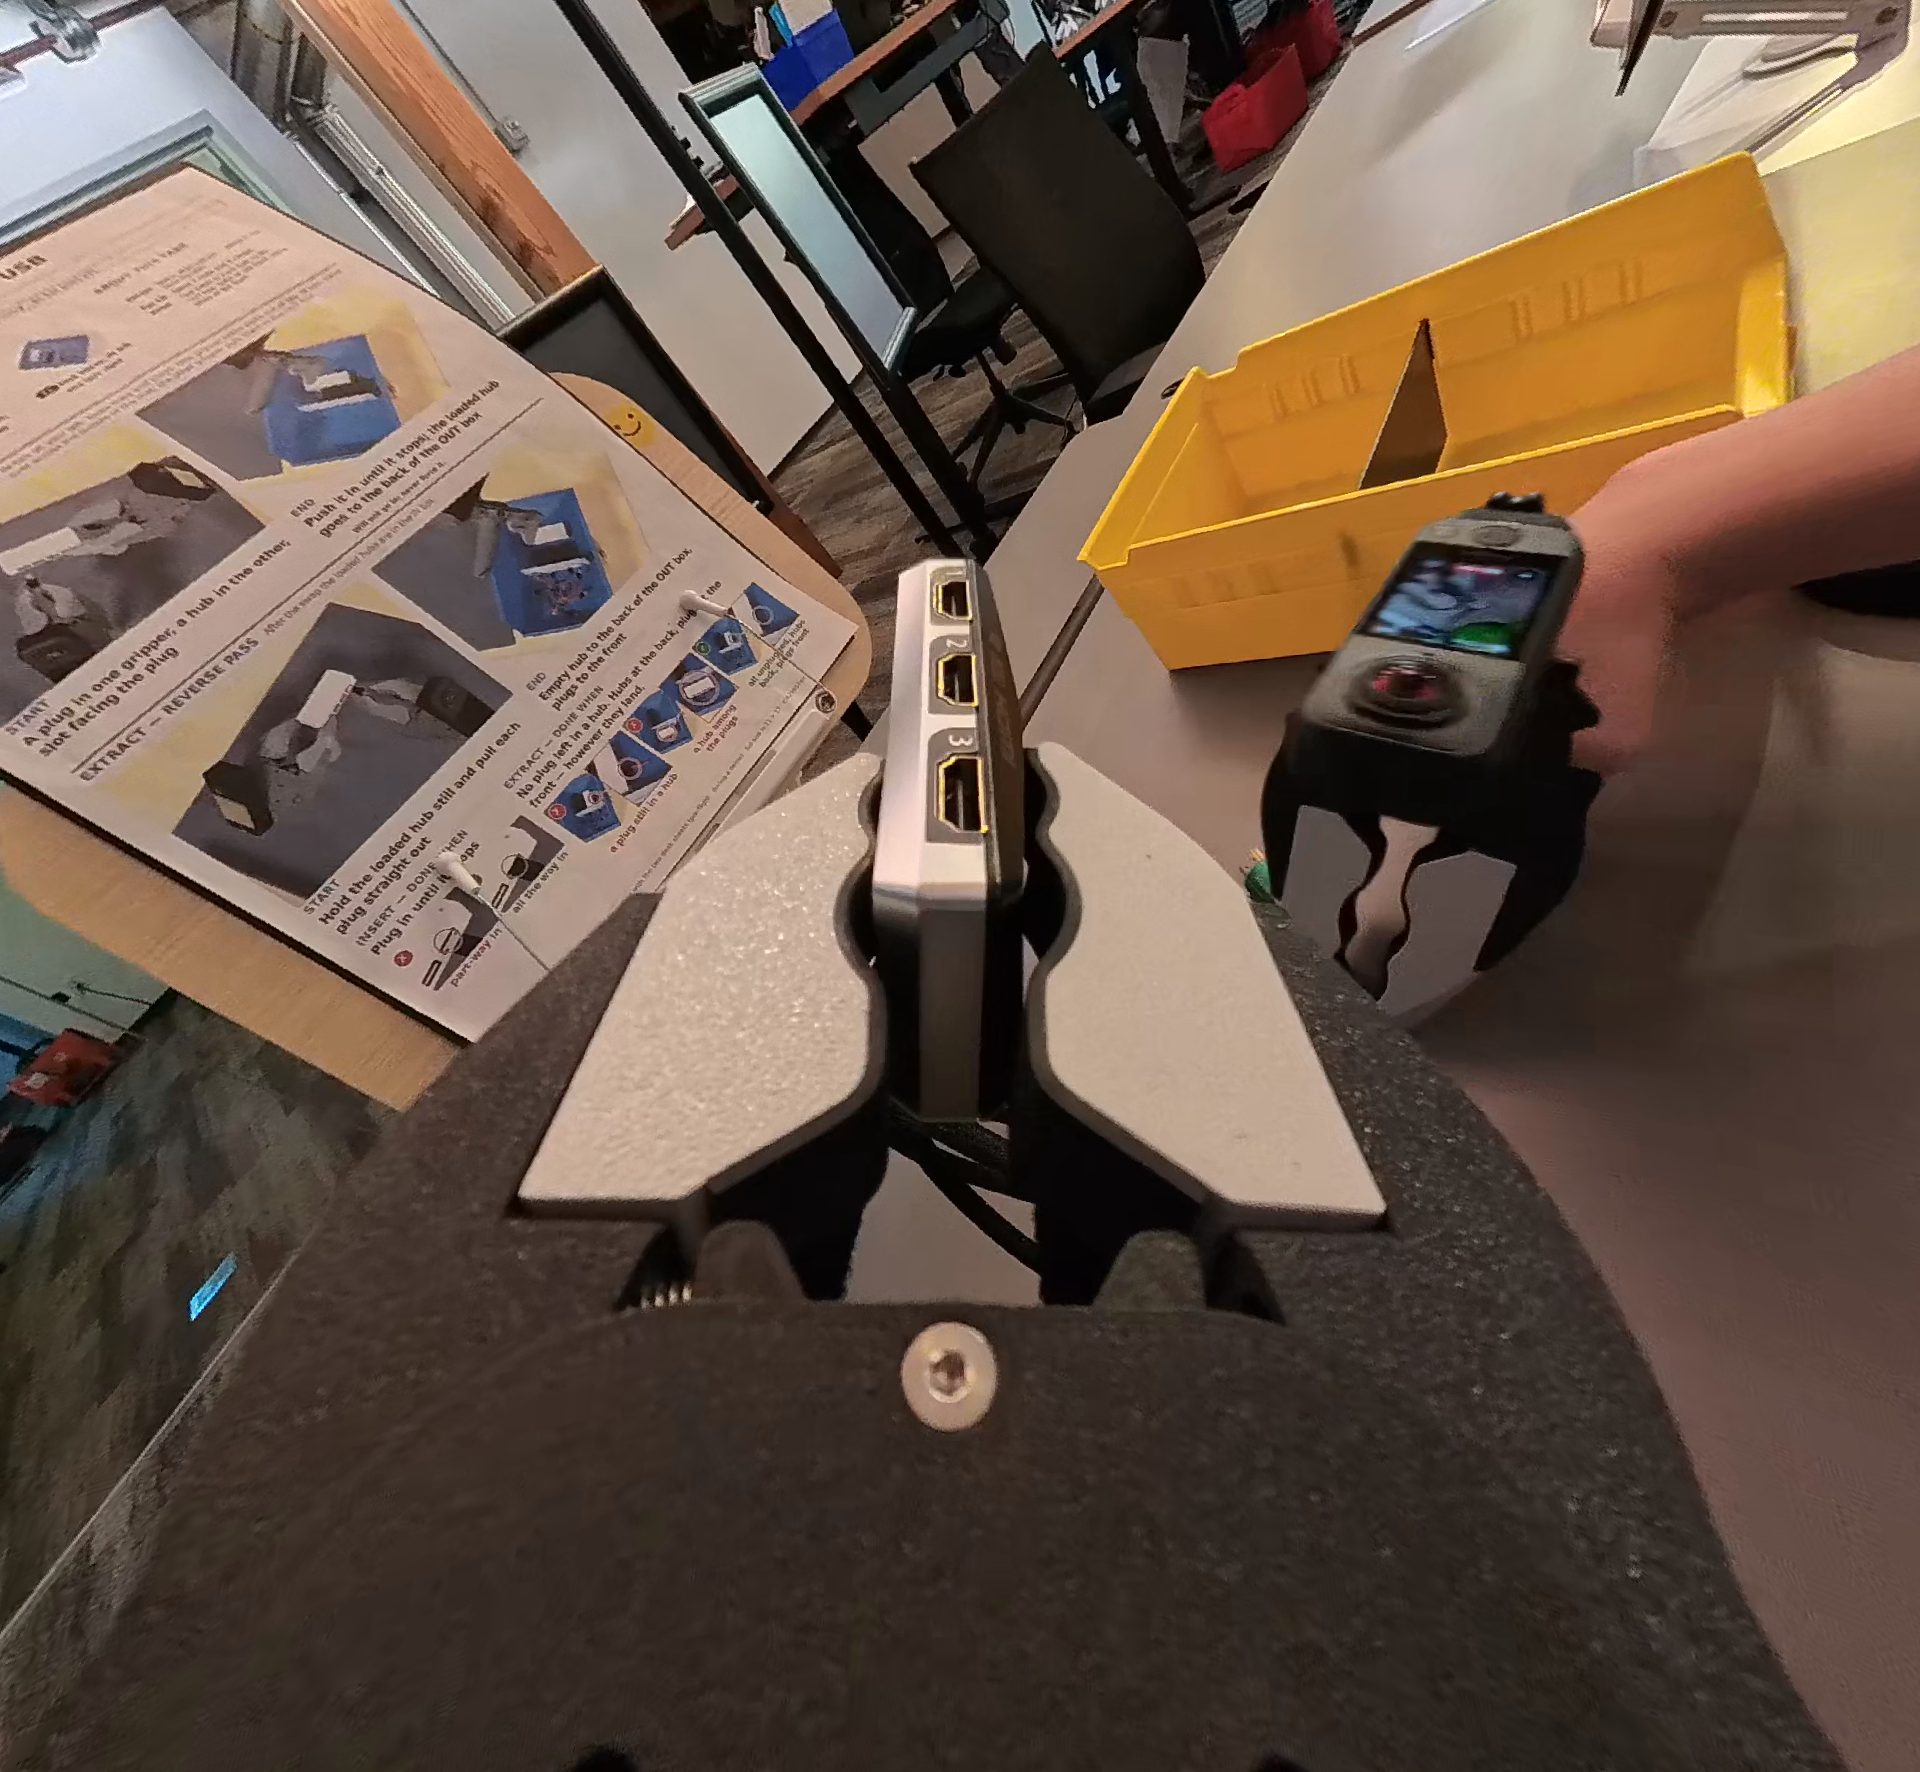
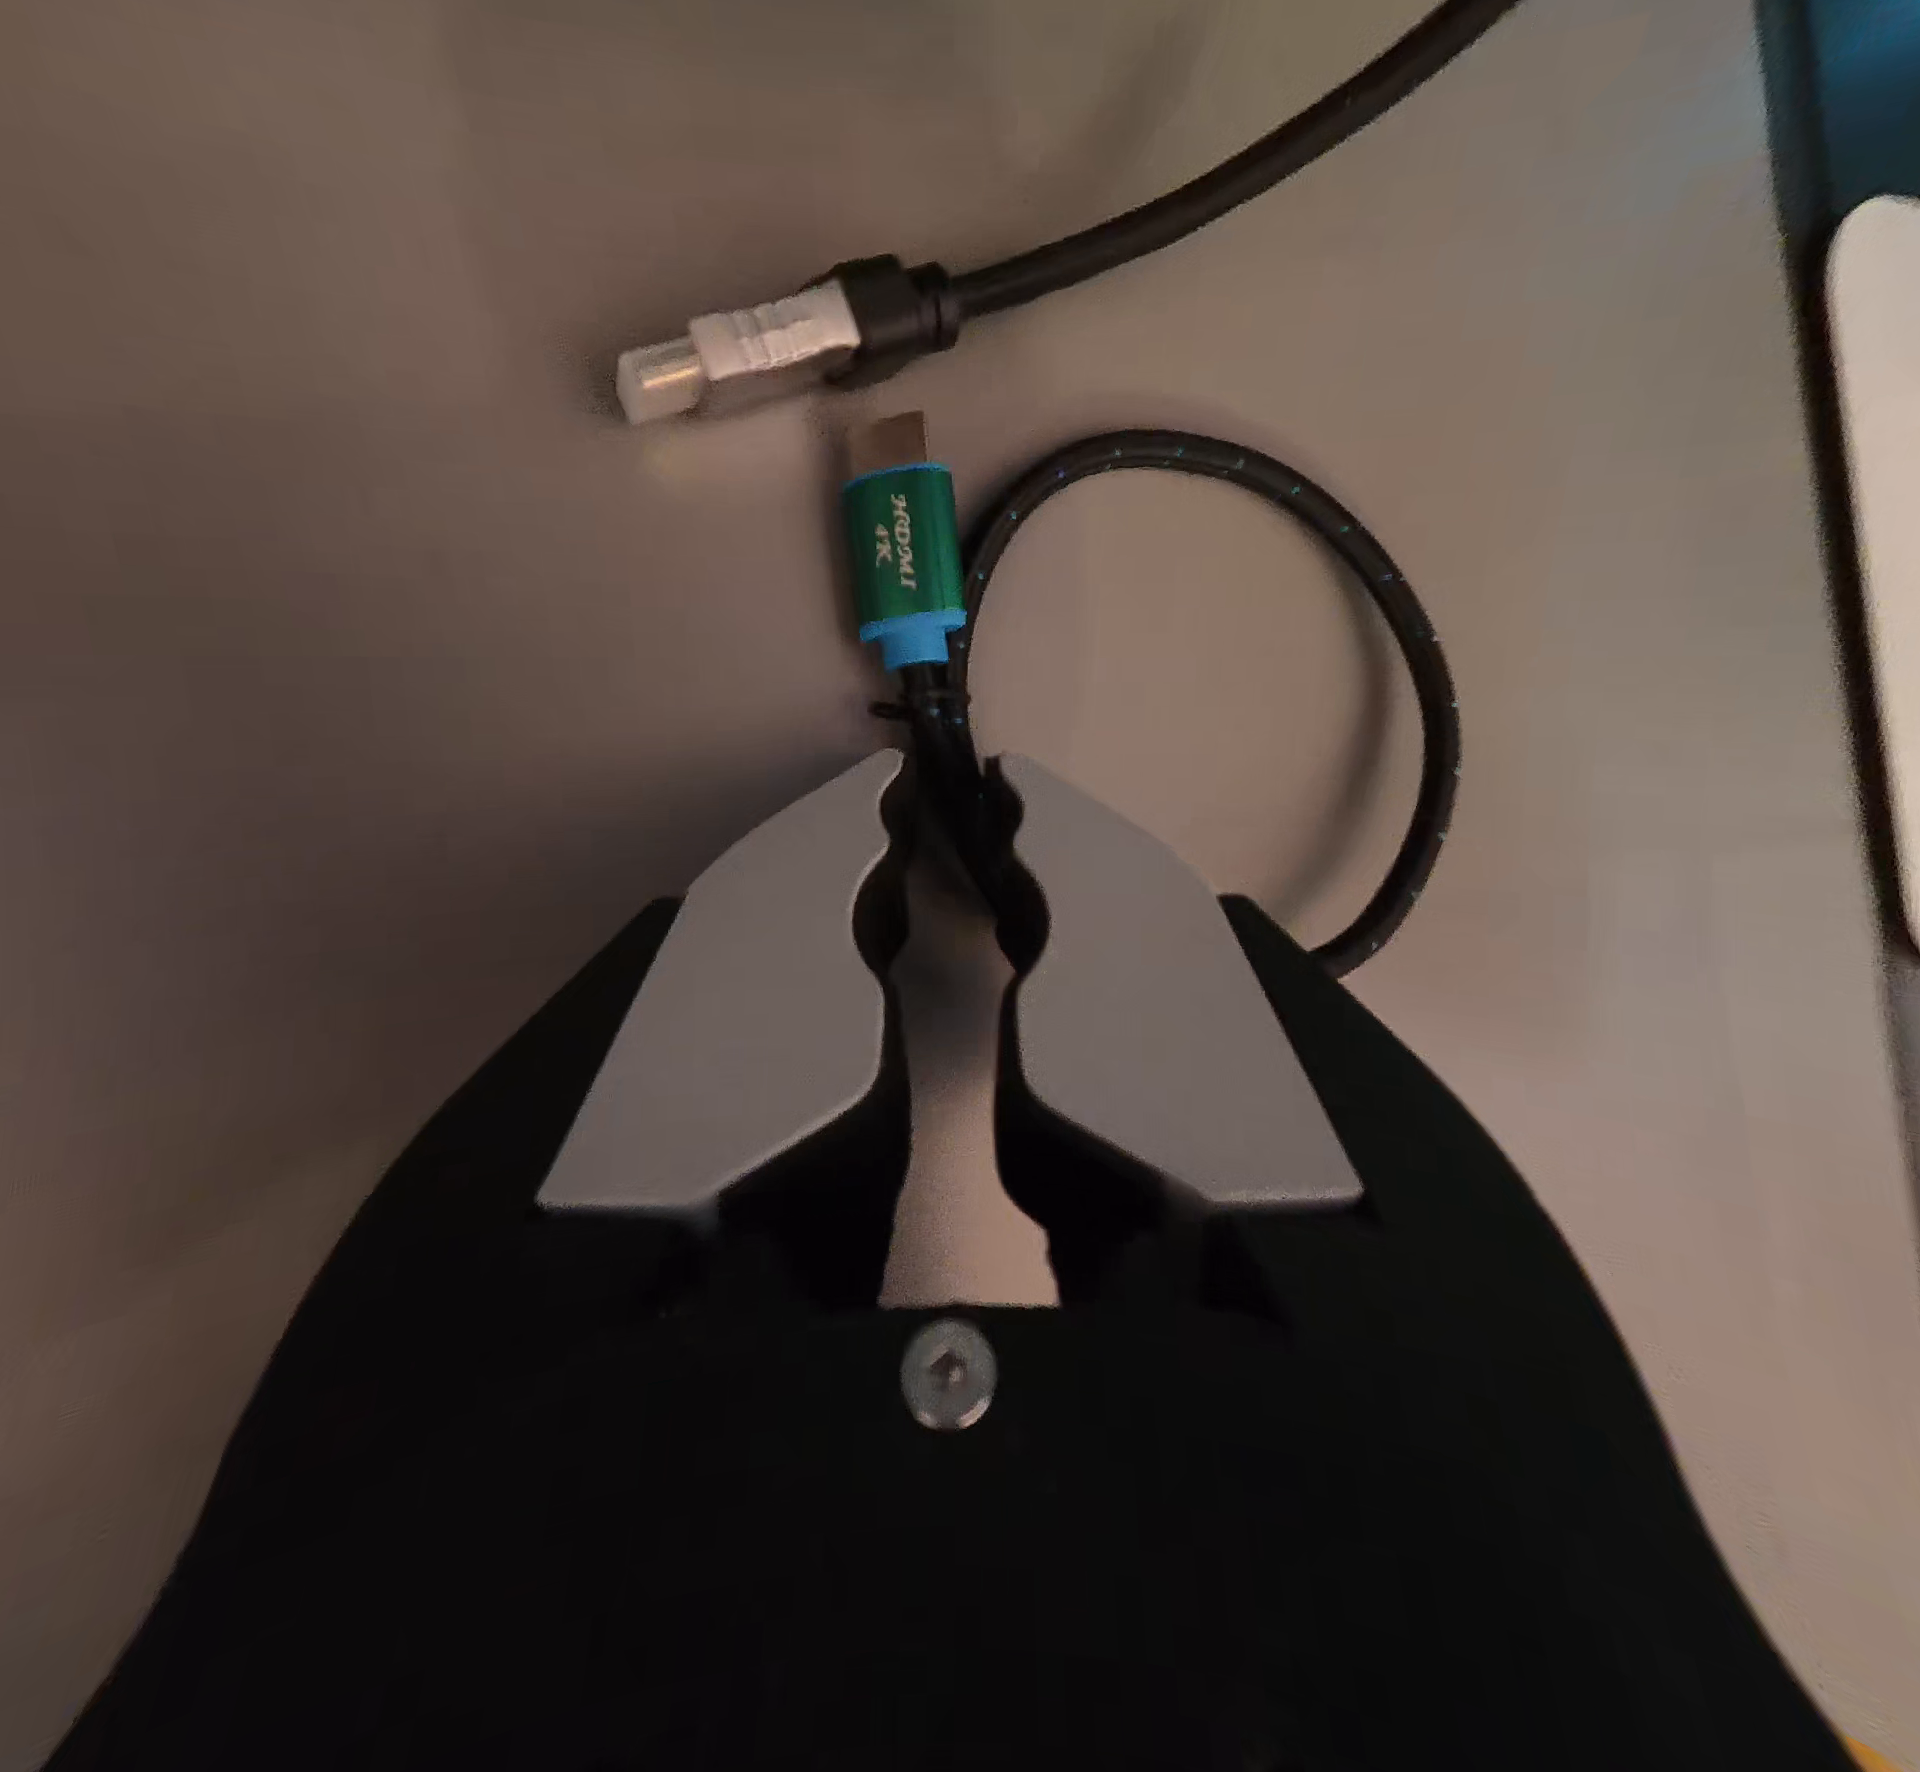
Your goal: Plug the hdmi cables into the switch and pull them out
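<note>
Low in the left wrist view, the left gripper (image 1: 951, 901) has its two grey fingers (image 1: 769, 974) clamped on a slim silver and black switch (image 1: 951, 787), held on edge so that its row of three gold-rimmed sockets faces the camera and runs up toward the middle of the frame. Just to the right, the right gripper (image 1: 1423, 901) hangs blurred over the grey table (image 1: 1195, 735), with a small lit screen on its back and a hand (image 1: 1704, 600) behind it. Beyond it, in the upper right, sits a yellow bin (image 1: 1455, 475) with a dark divider. At the left edge an instruction sheet (image 1: 343, 600) lies on a wooden board. In the right wrist view, the right gripper (image 2: 951, 777) points down at the table (image 2: 364, 527), and its fingertips (image 2: 862, 787) pinch the black braided cable (image 2: 1392, 642) just behind a green and blue plug (image 2: 904, 548); the frame is soft, so the grip looks closed but I cannot be fully sure it is tight. That cable loops off to the right. Just above the green plug, apart from it, a second plug (image 2: 748, 346) with a pale shell lies on the table, its thick black cable (image 2: 1299, 153) running to the upper right.
</note>
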